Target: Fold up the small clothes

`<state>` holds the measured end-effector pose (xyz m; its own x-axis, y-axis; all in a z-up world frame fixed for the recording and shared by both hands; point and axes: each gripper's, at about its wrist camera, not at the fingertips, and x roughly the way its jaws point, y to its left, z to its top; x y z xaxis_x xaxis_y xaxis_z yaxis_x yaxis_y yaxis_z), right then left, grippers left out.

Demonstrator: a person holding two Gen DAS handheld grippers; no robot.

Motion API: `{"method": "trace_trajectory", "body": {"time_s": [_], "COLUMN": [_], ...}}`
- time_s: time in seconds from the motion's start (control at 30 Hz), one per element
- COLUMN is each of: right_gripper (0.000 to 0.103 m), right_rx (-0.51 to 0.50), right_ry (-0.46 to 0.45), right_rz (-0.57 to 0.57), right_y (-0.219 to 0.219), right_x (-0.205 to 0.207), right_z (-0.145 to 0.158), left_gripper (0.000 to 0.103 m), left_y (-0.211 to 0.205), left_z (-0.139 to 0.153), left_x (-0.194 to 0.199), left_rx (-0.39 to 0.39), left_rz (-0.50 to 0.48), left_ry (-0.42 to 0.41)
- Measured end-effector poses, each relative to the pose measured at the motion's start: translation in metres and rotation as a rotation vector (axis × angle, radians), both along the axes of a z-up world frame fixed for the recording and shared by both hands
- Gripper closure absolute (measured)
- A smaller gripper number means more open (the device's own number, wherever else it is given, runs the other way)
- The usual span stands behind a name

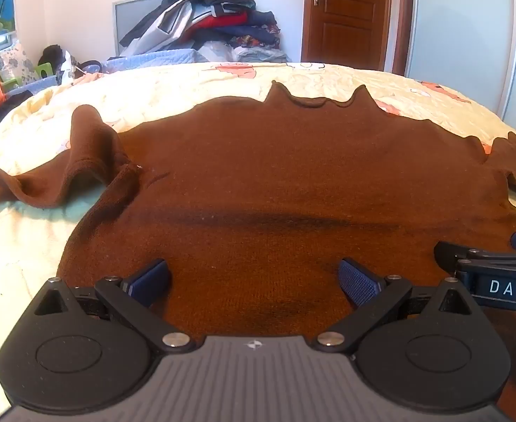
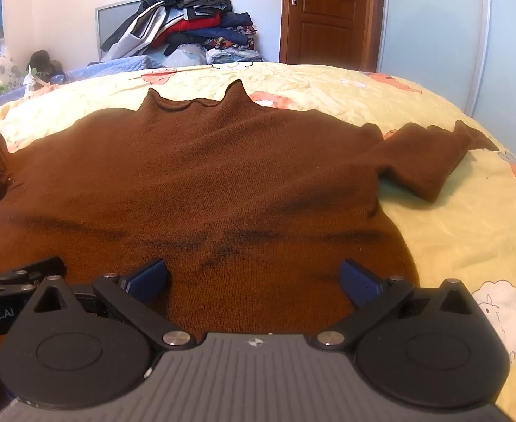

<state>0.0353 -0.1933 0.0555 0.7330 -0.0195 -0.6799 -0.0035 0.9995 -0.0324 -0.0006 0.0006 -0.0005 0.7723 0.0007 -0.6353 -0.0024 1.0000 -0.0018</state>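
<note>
Two grippers, left gripper and right gripper, both wide open and empty, above brown sweater spread on bed

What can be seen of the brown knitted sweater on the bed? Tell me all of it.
The brown knitted sweater lies spread flat on the yellow patterned bedsheet, its wavy-edged high collar pointing away from the cameras. One short sleeve lies fairly flat to the right; the other sleeve is bunched and rumpled. Dark smudge-like creases cross the lower body. Nothing grips it: both open grippers hover at its near hem.
</note>
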Motion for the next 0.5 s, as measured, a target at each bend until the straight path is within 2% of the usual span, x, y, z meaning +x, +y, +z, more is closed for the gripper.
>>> {"method": "trace_trajectory", "body": {"time_s": [0.5], "right_gripper": [0.000], "right_rx": [-0.006], "right_ry": [-0.020], "right_rz": [0.002], "right_y": [0.0003], "right_x": [-0.0008], "right_z": [0.0000], "left_gripper": [0.000], "left_y": [0.0021], "left_z": [0.0003], "left_x": [0.0009], "left_rx": [0.000], "left_rz": [0.001], "left_ry": [0.001]}}
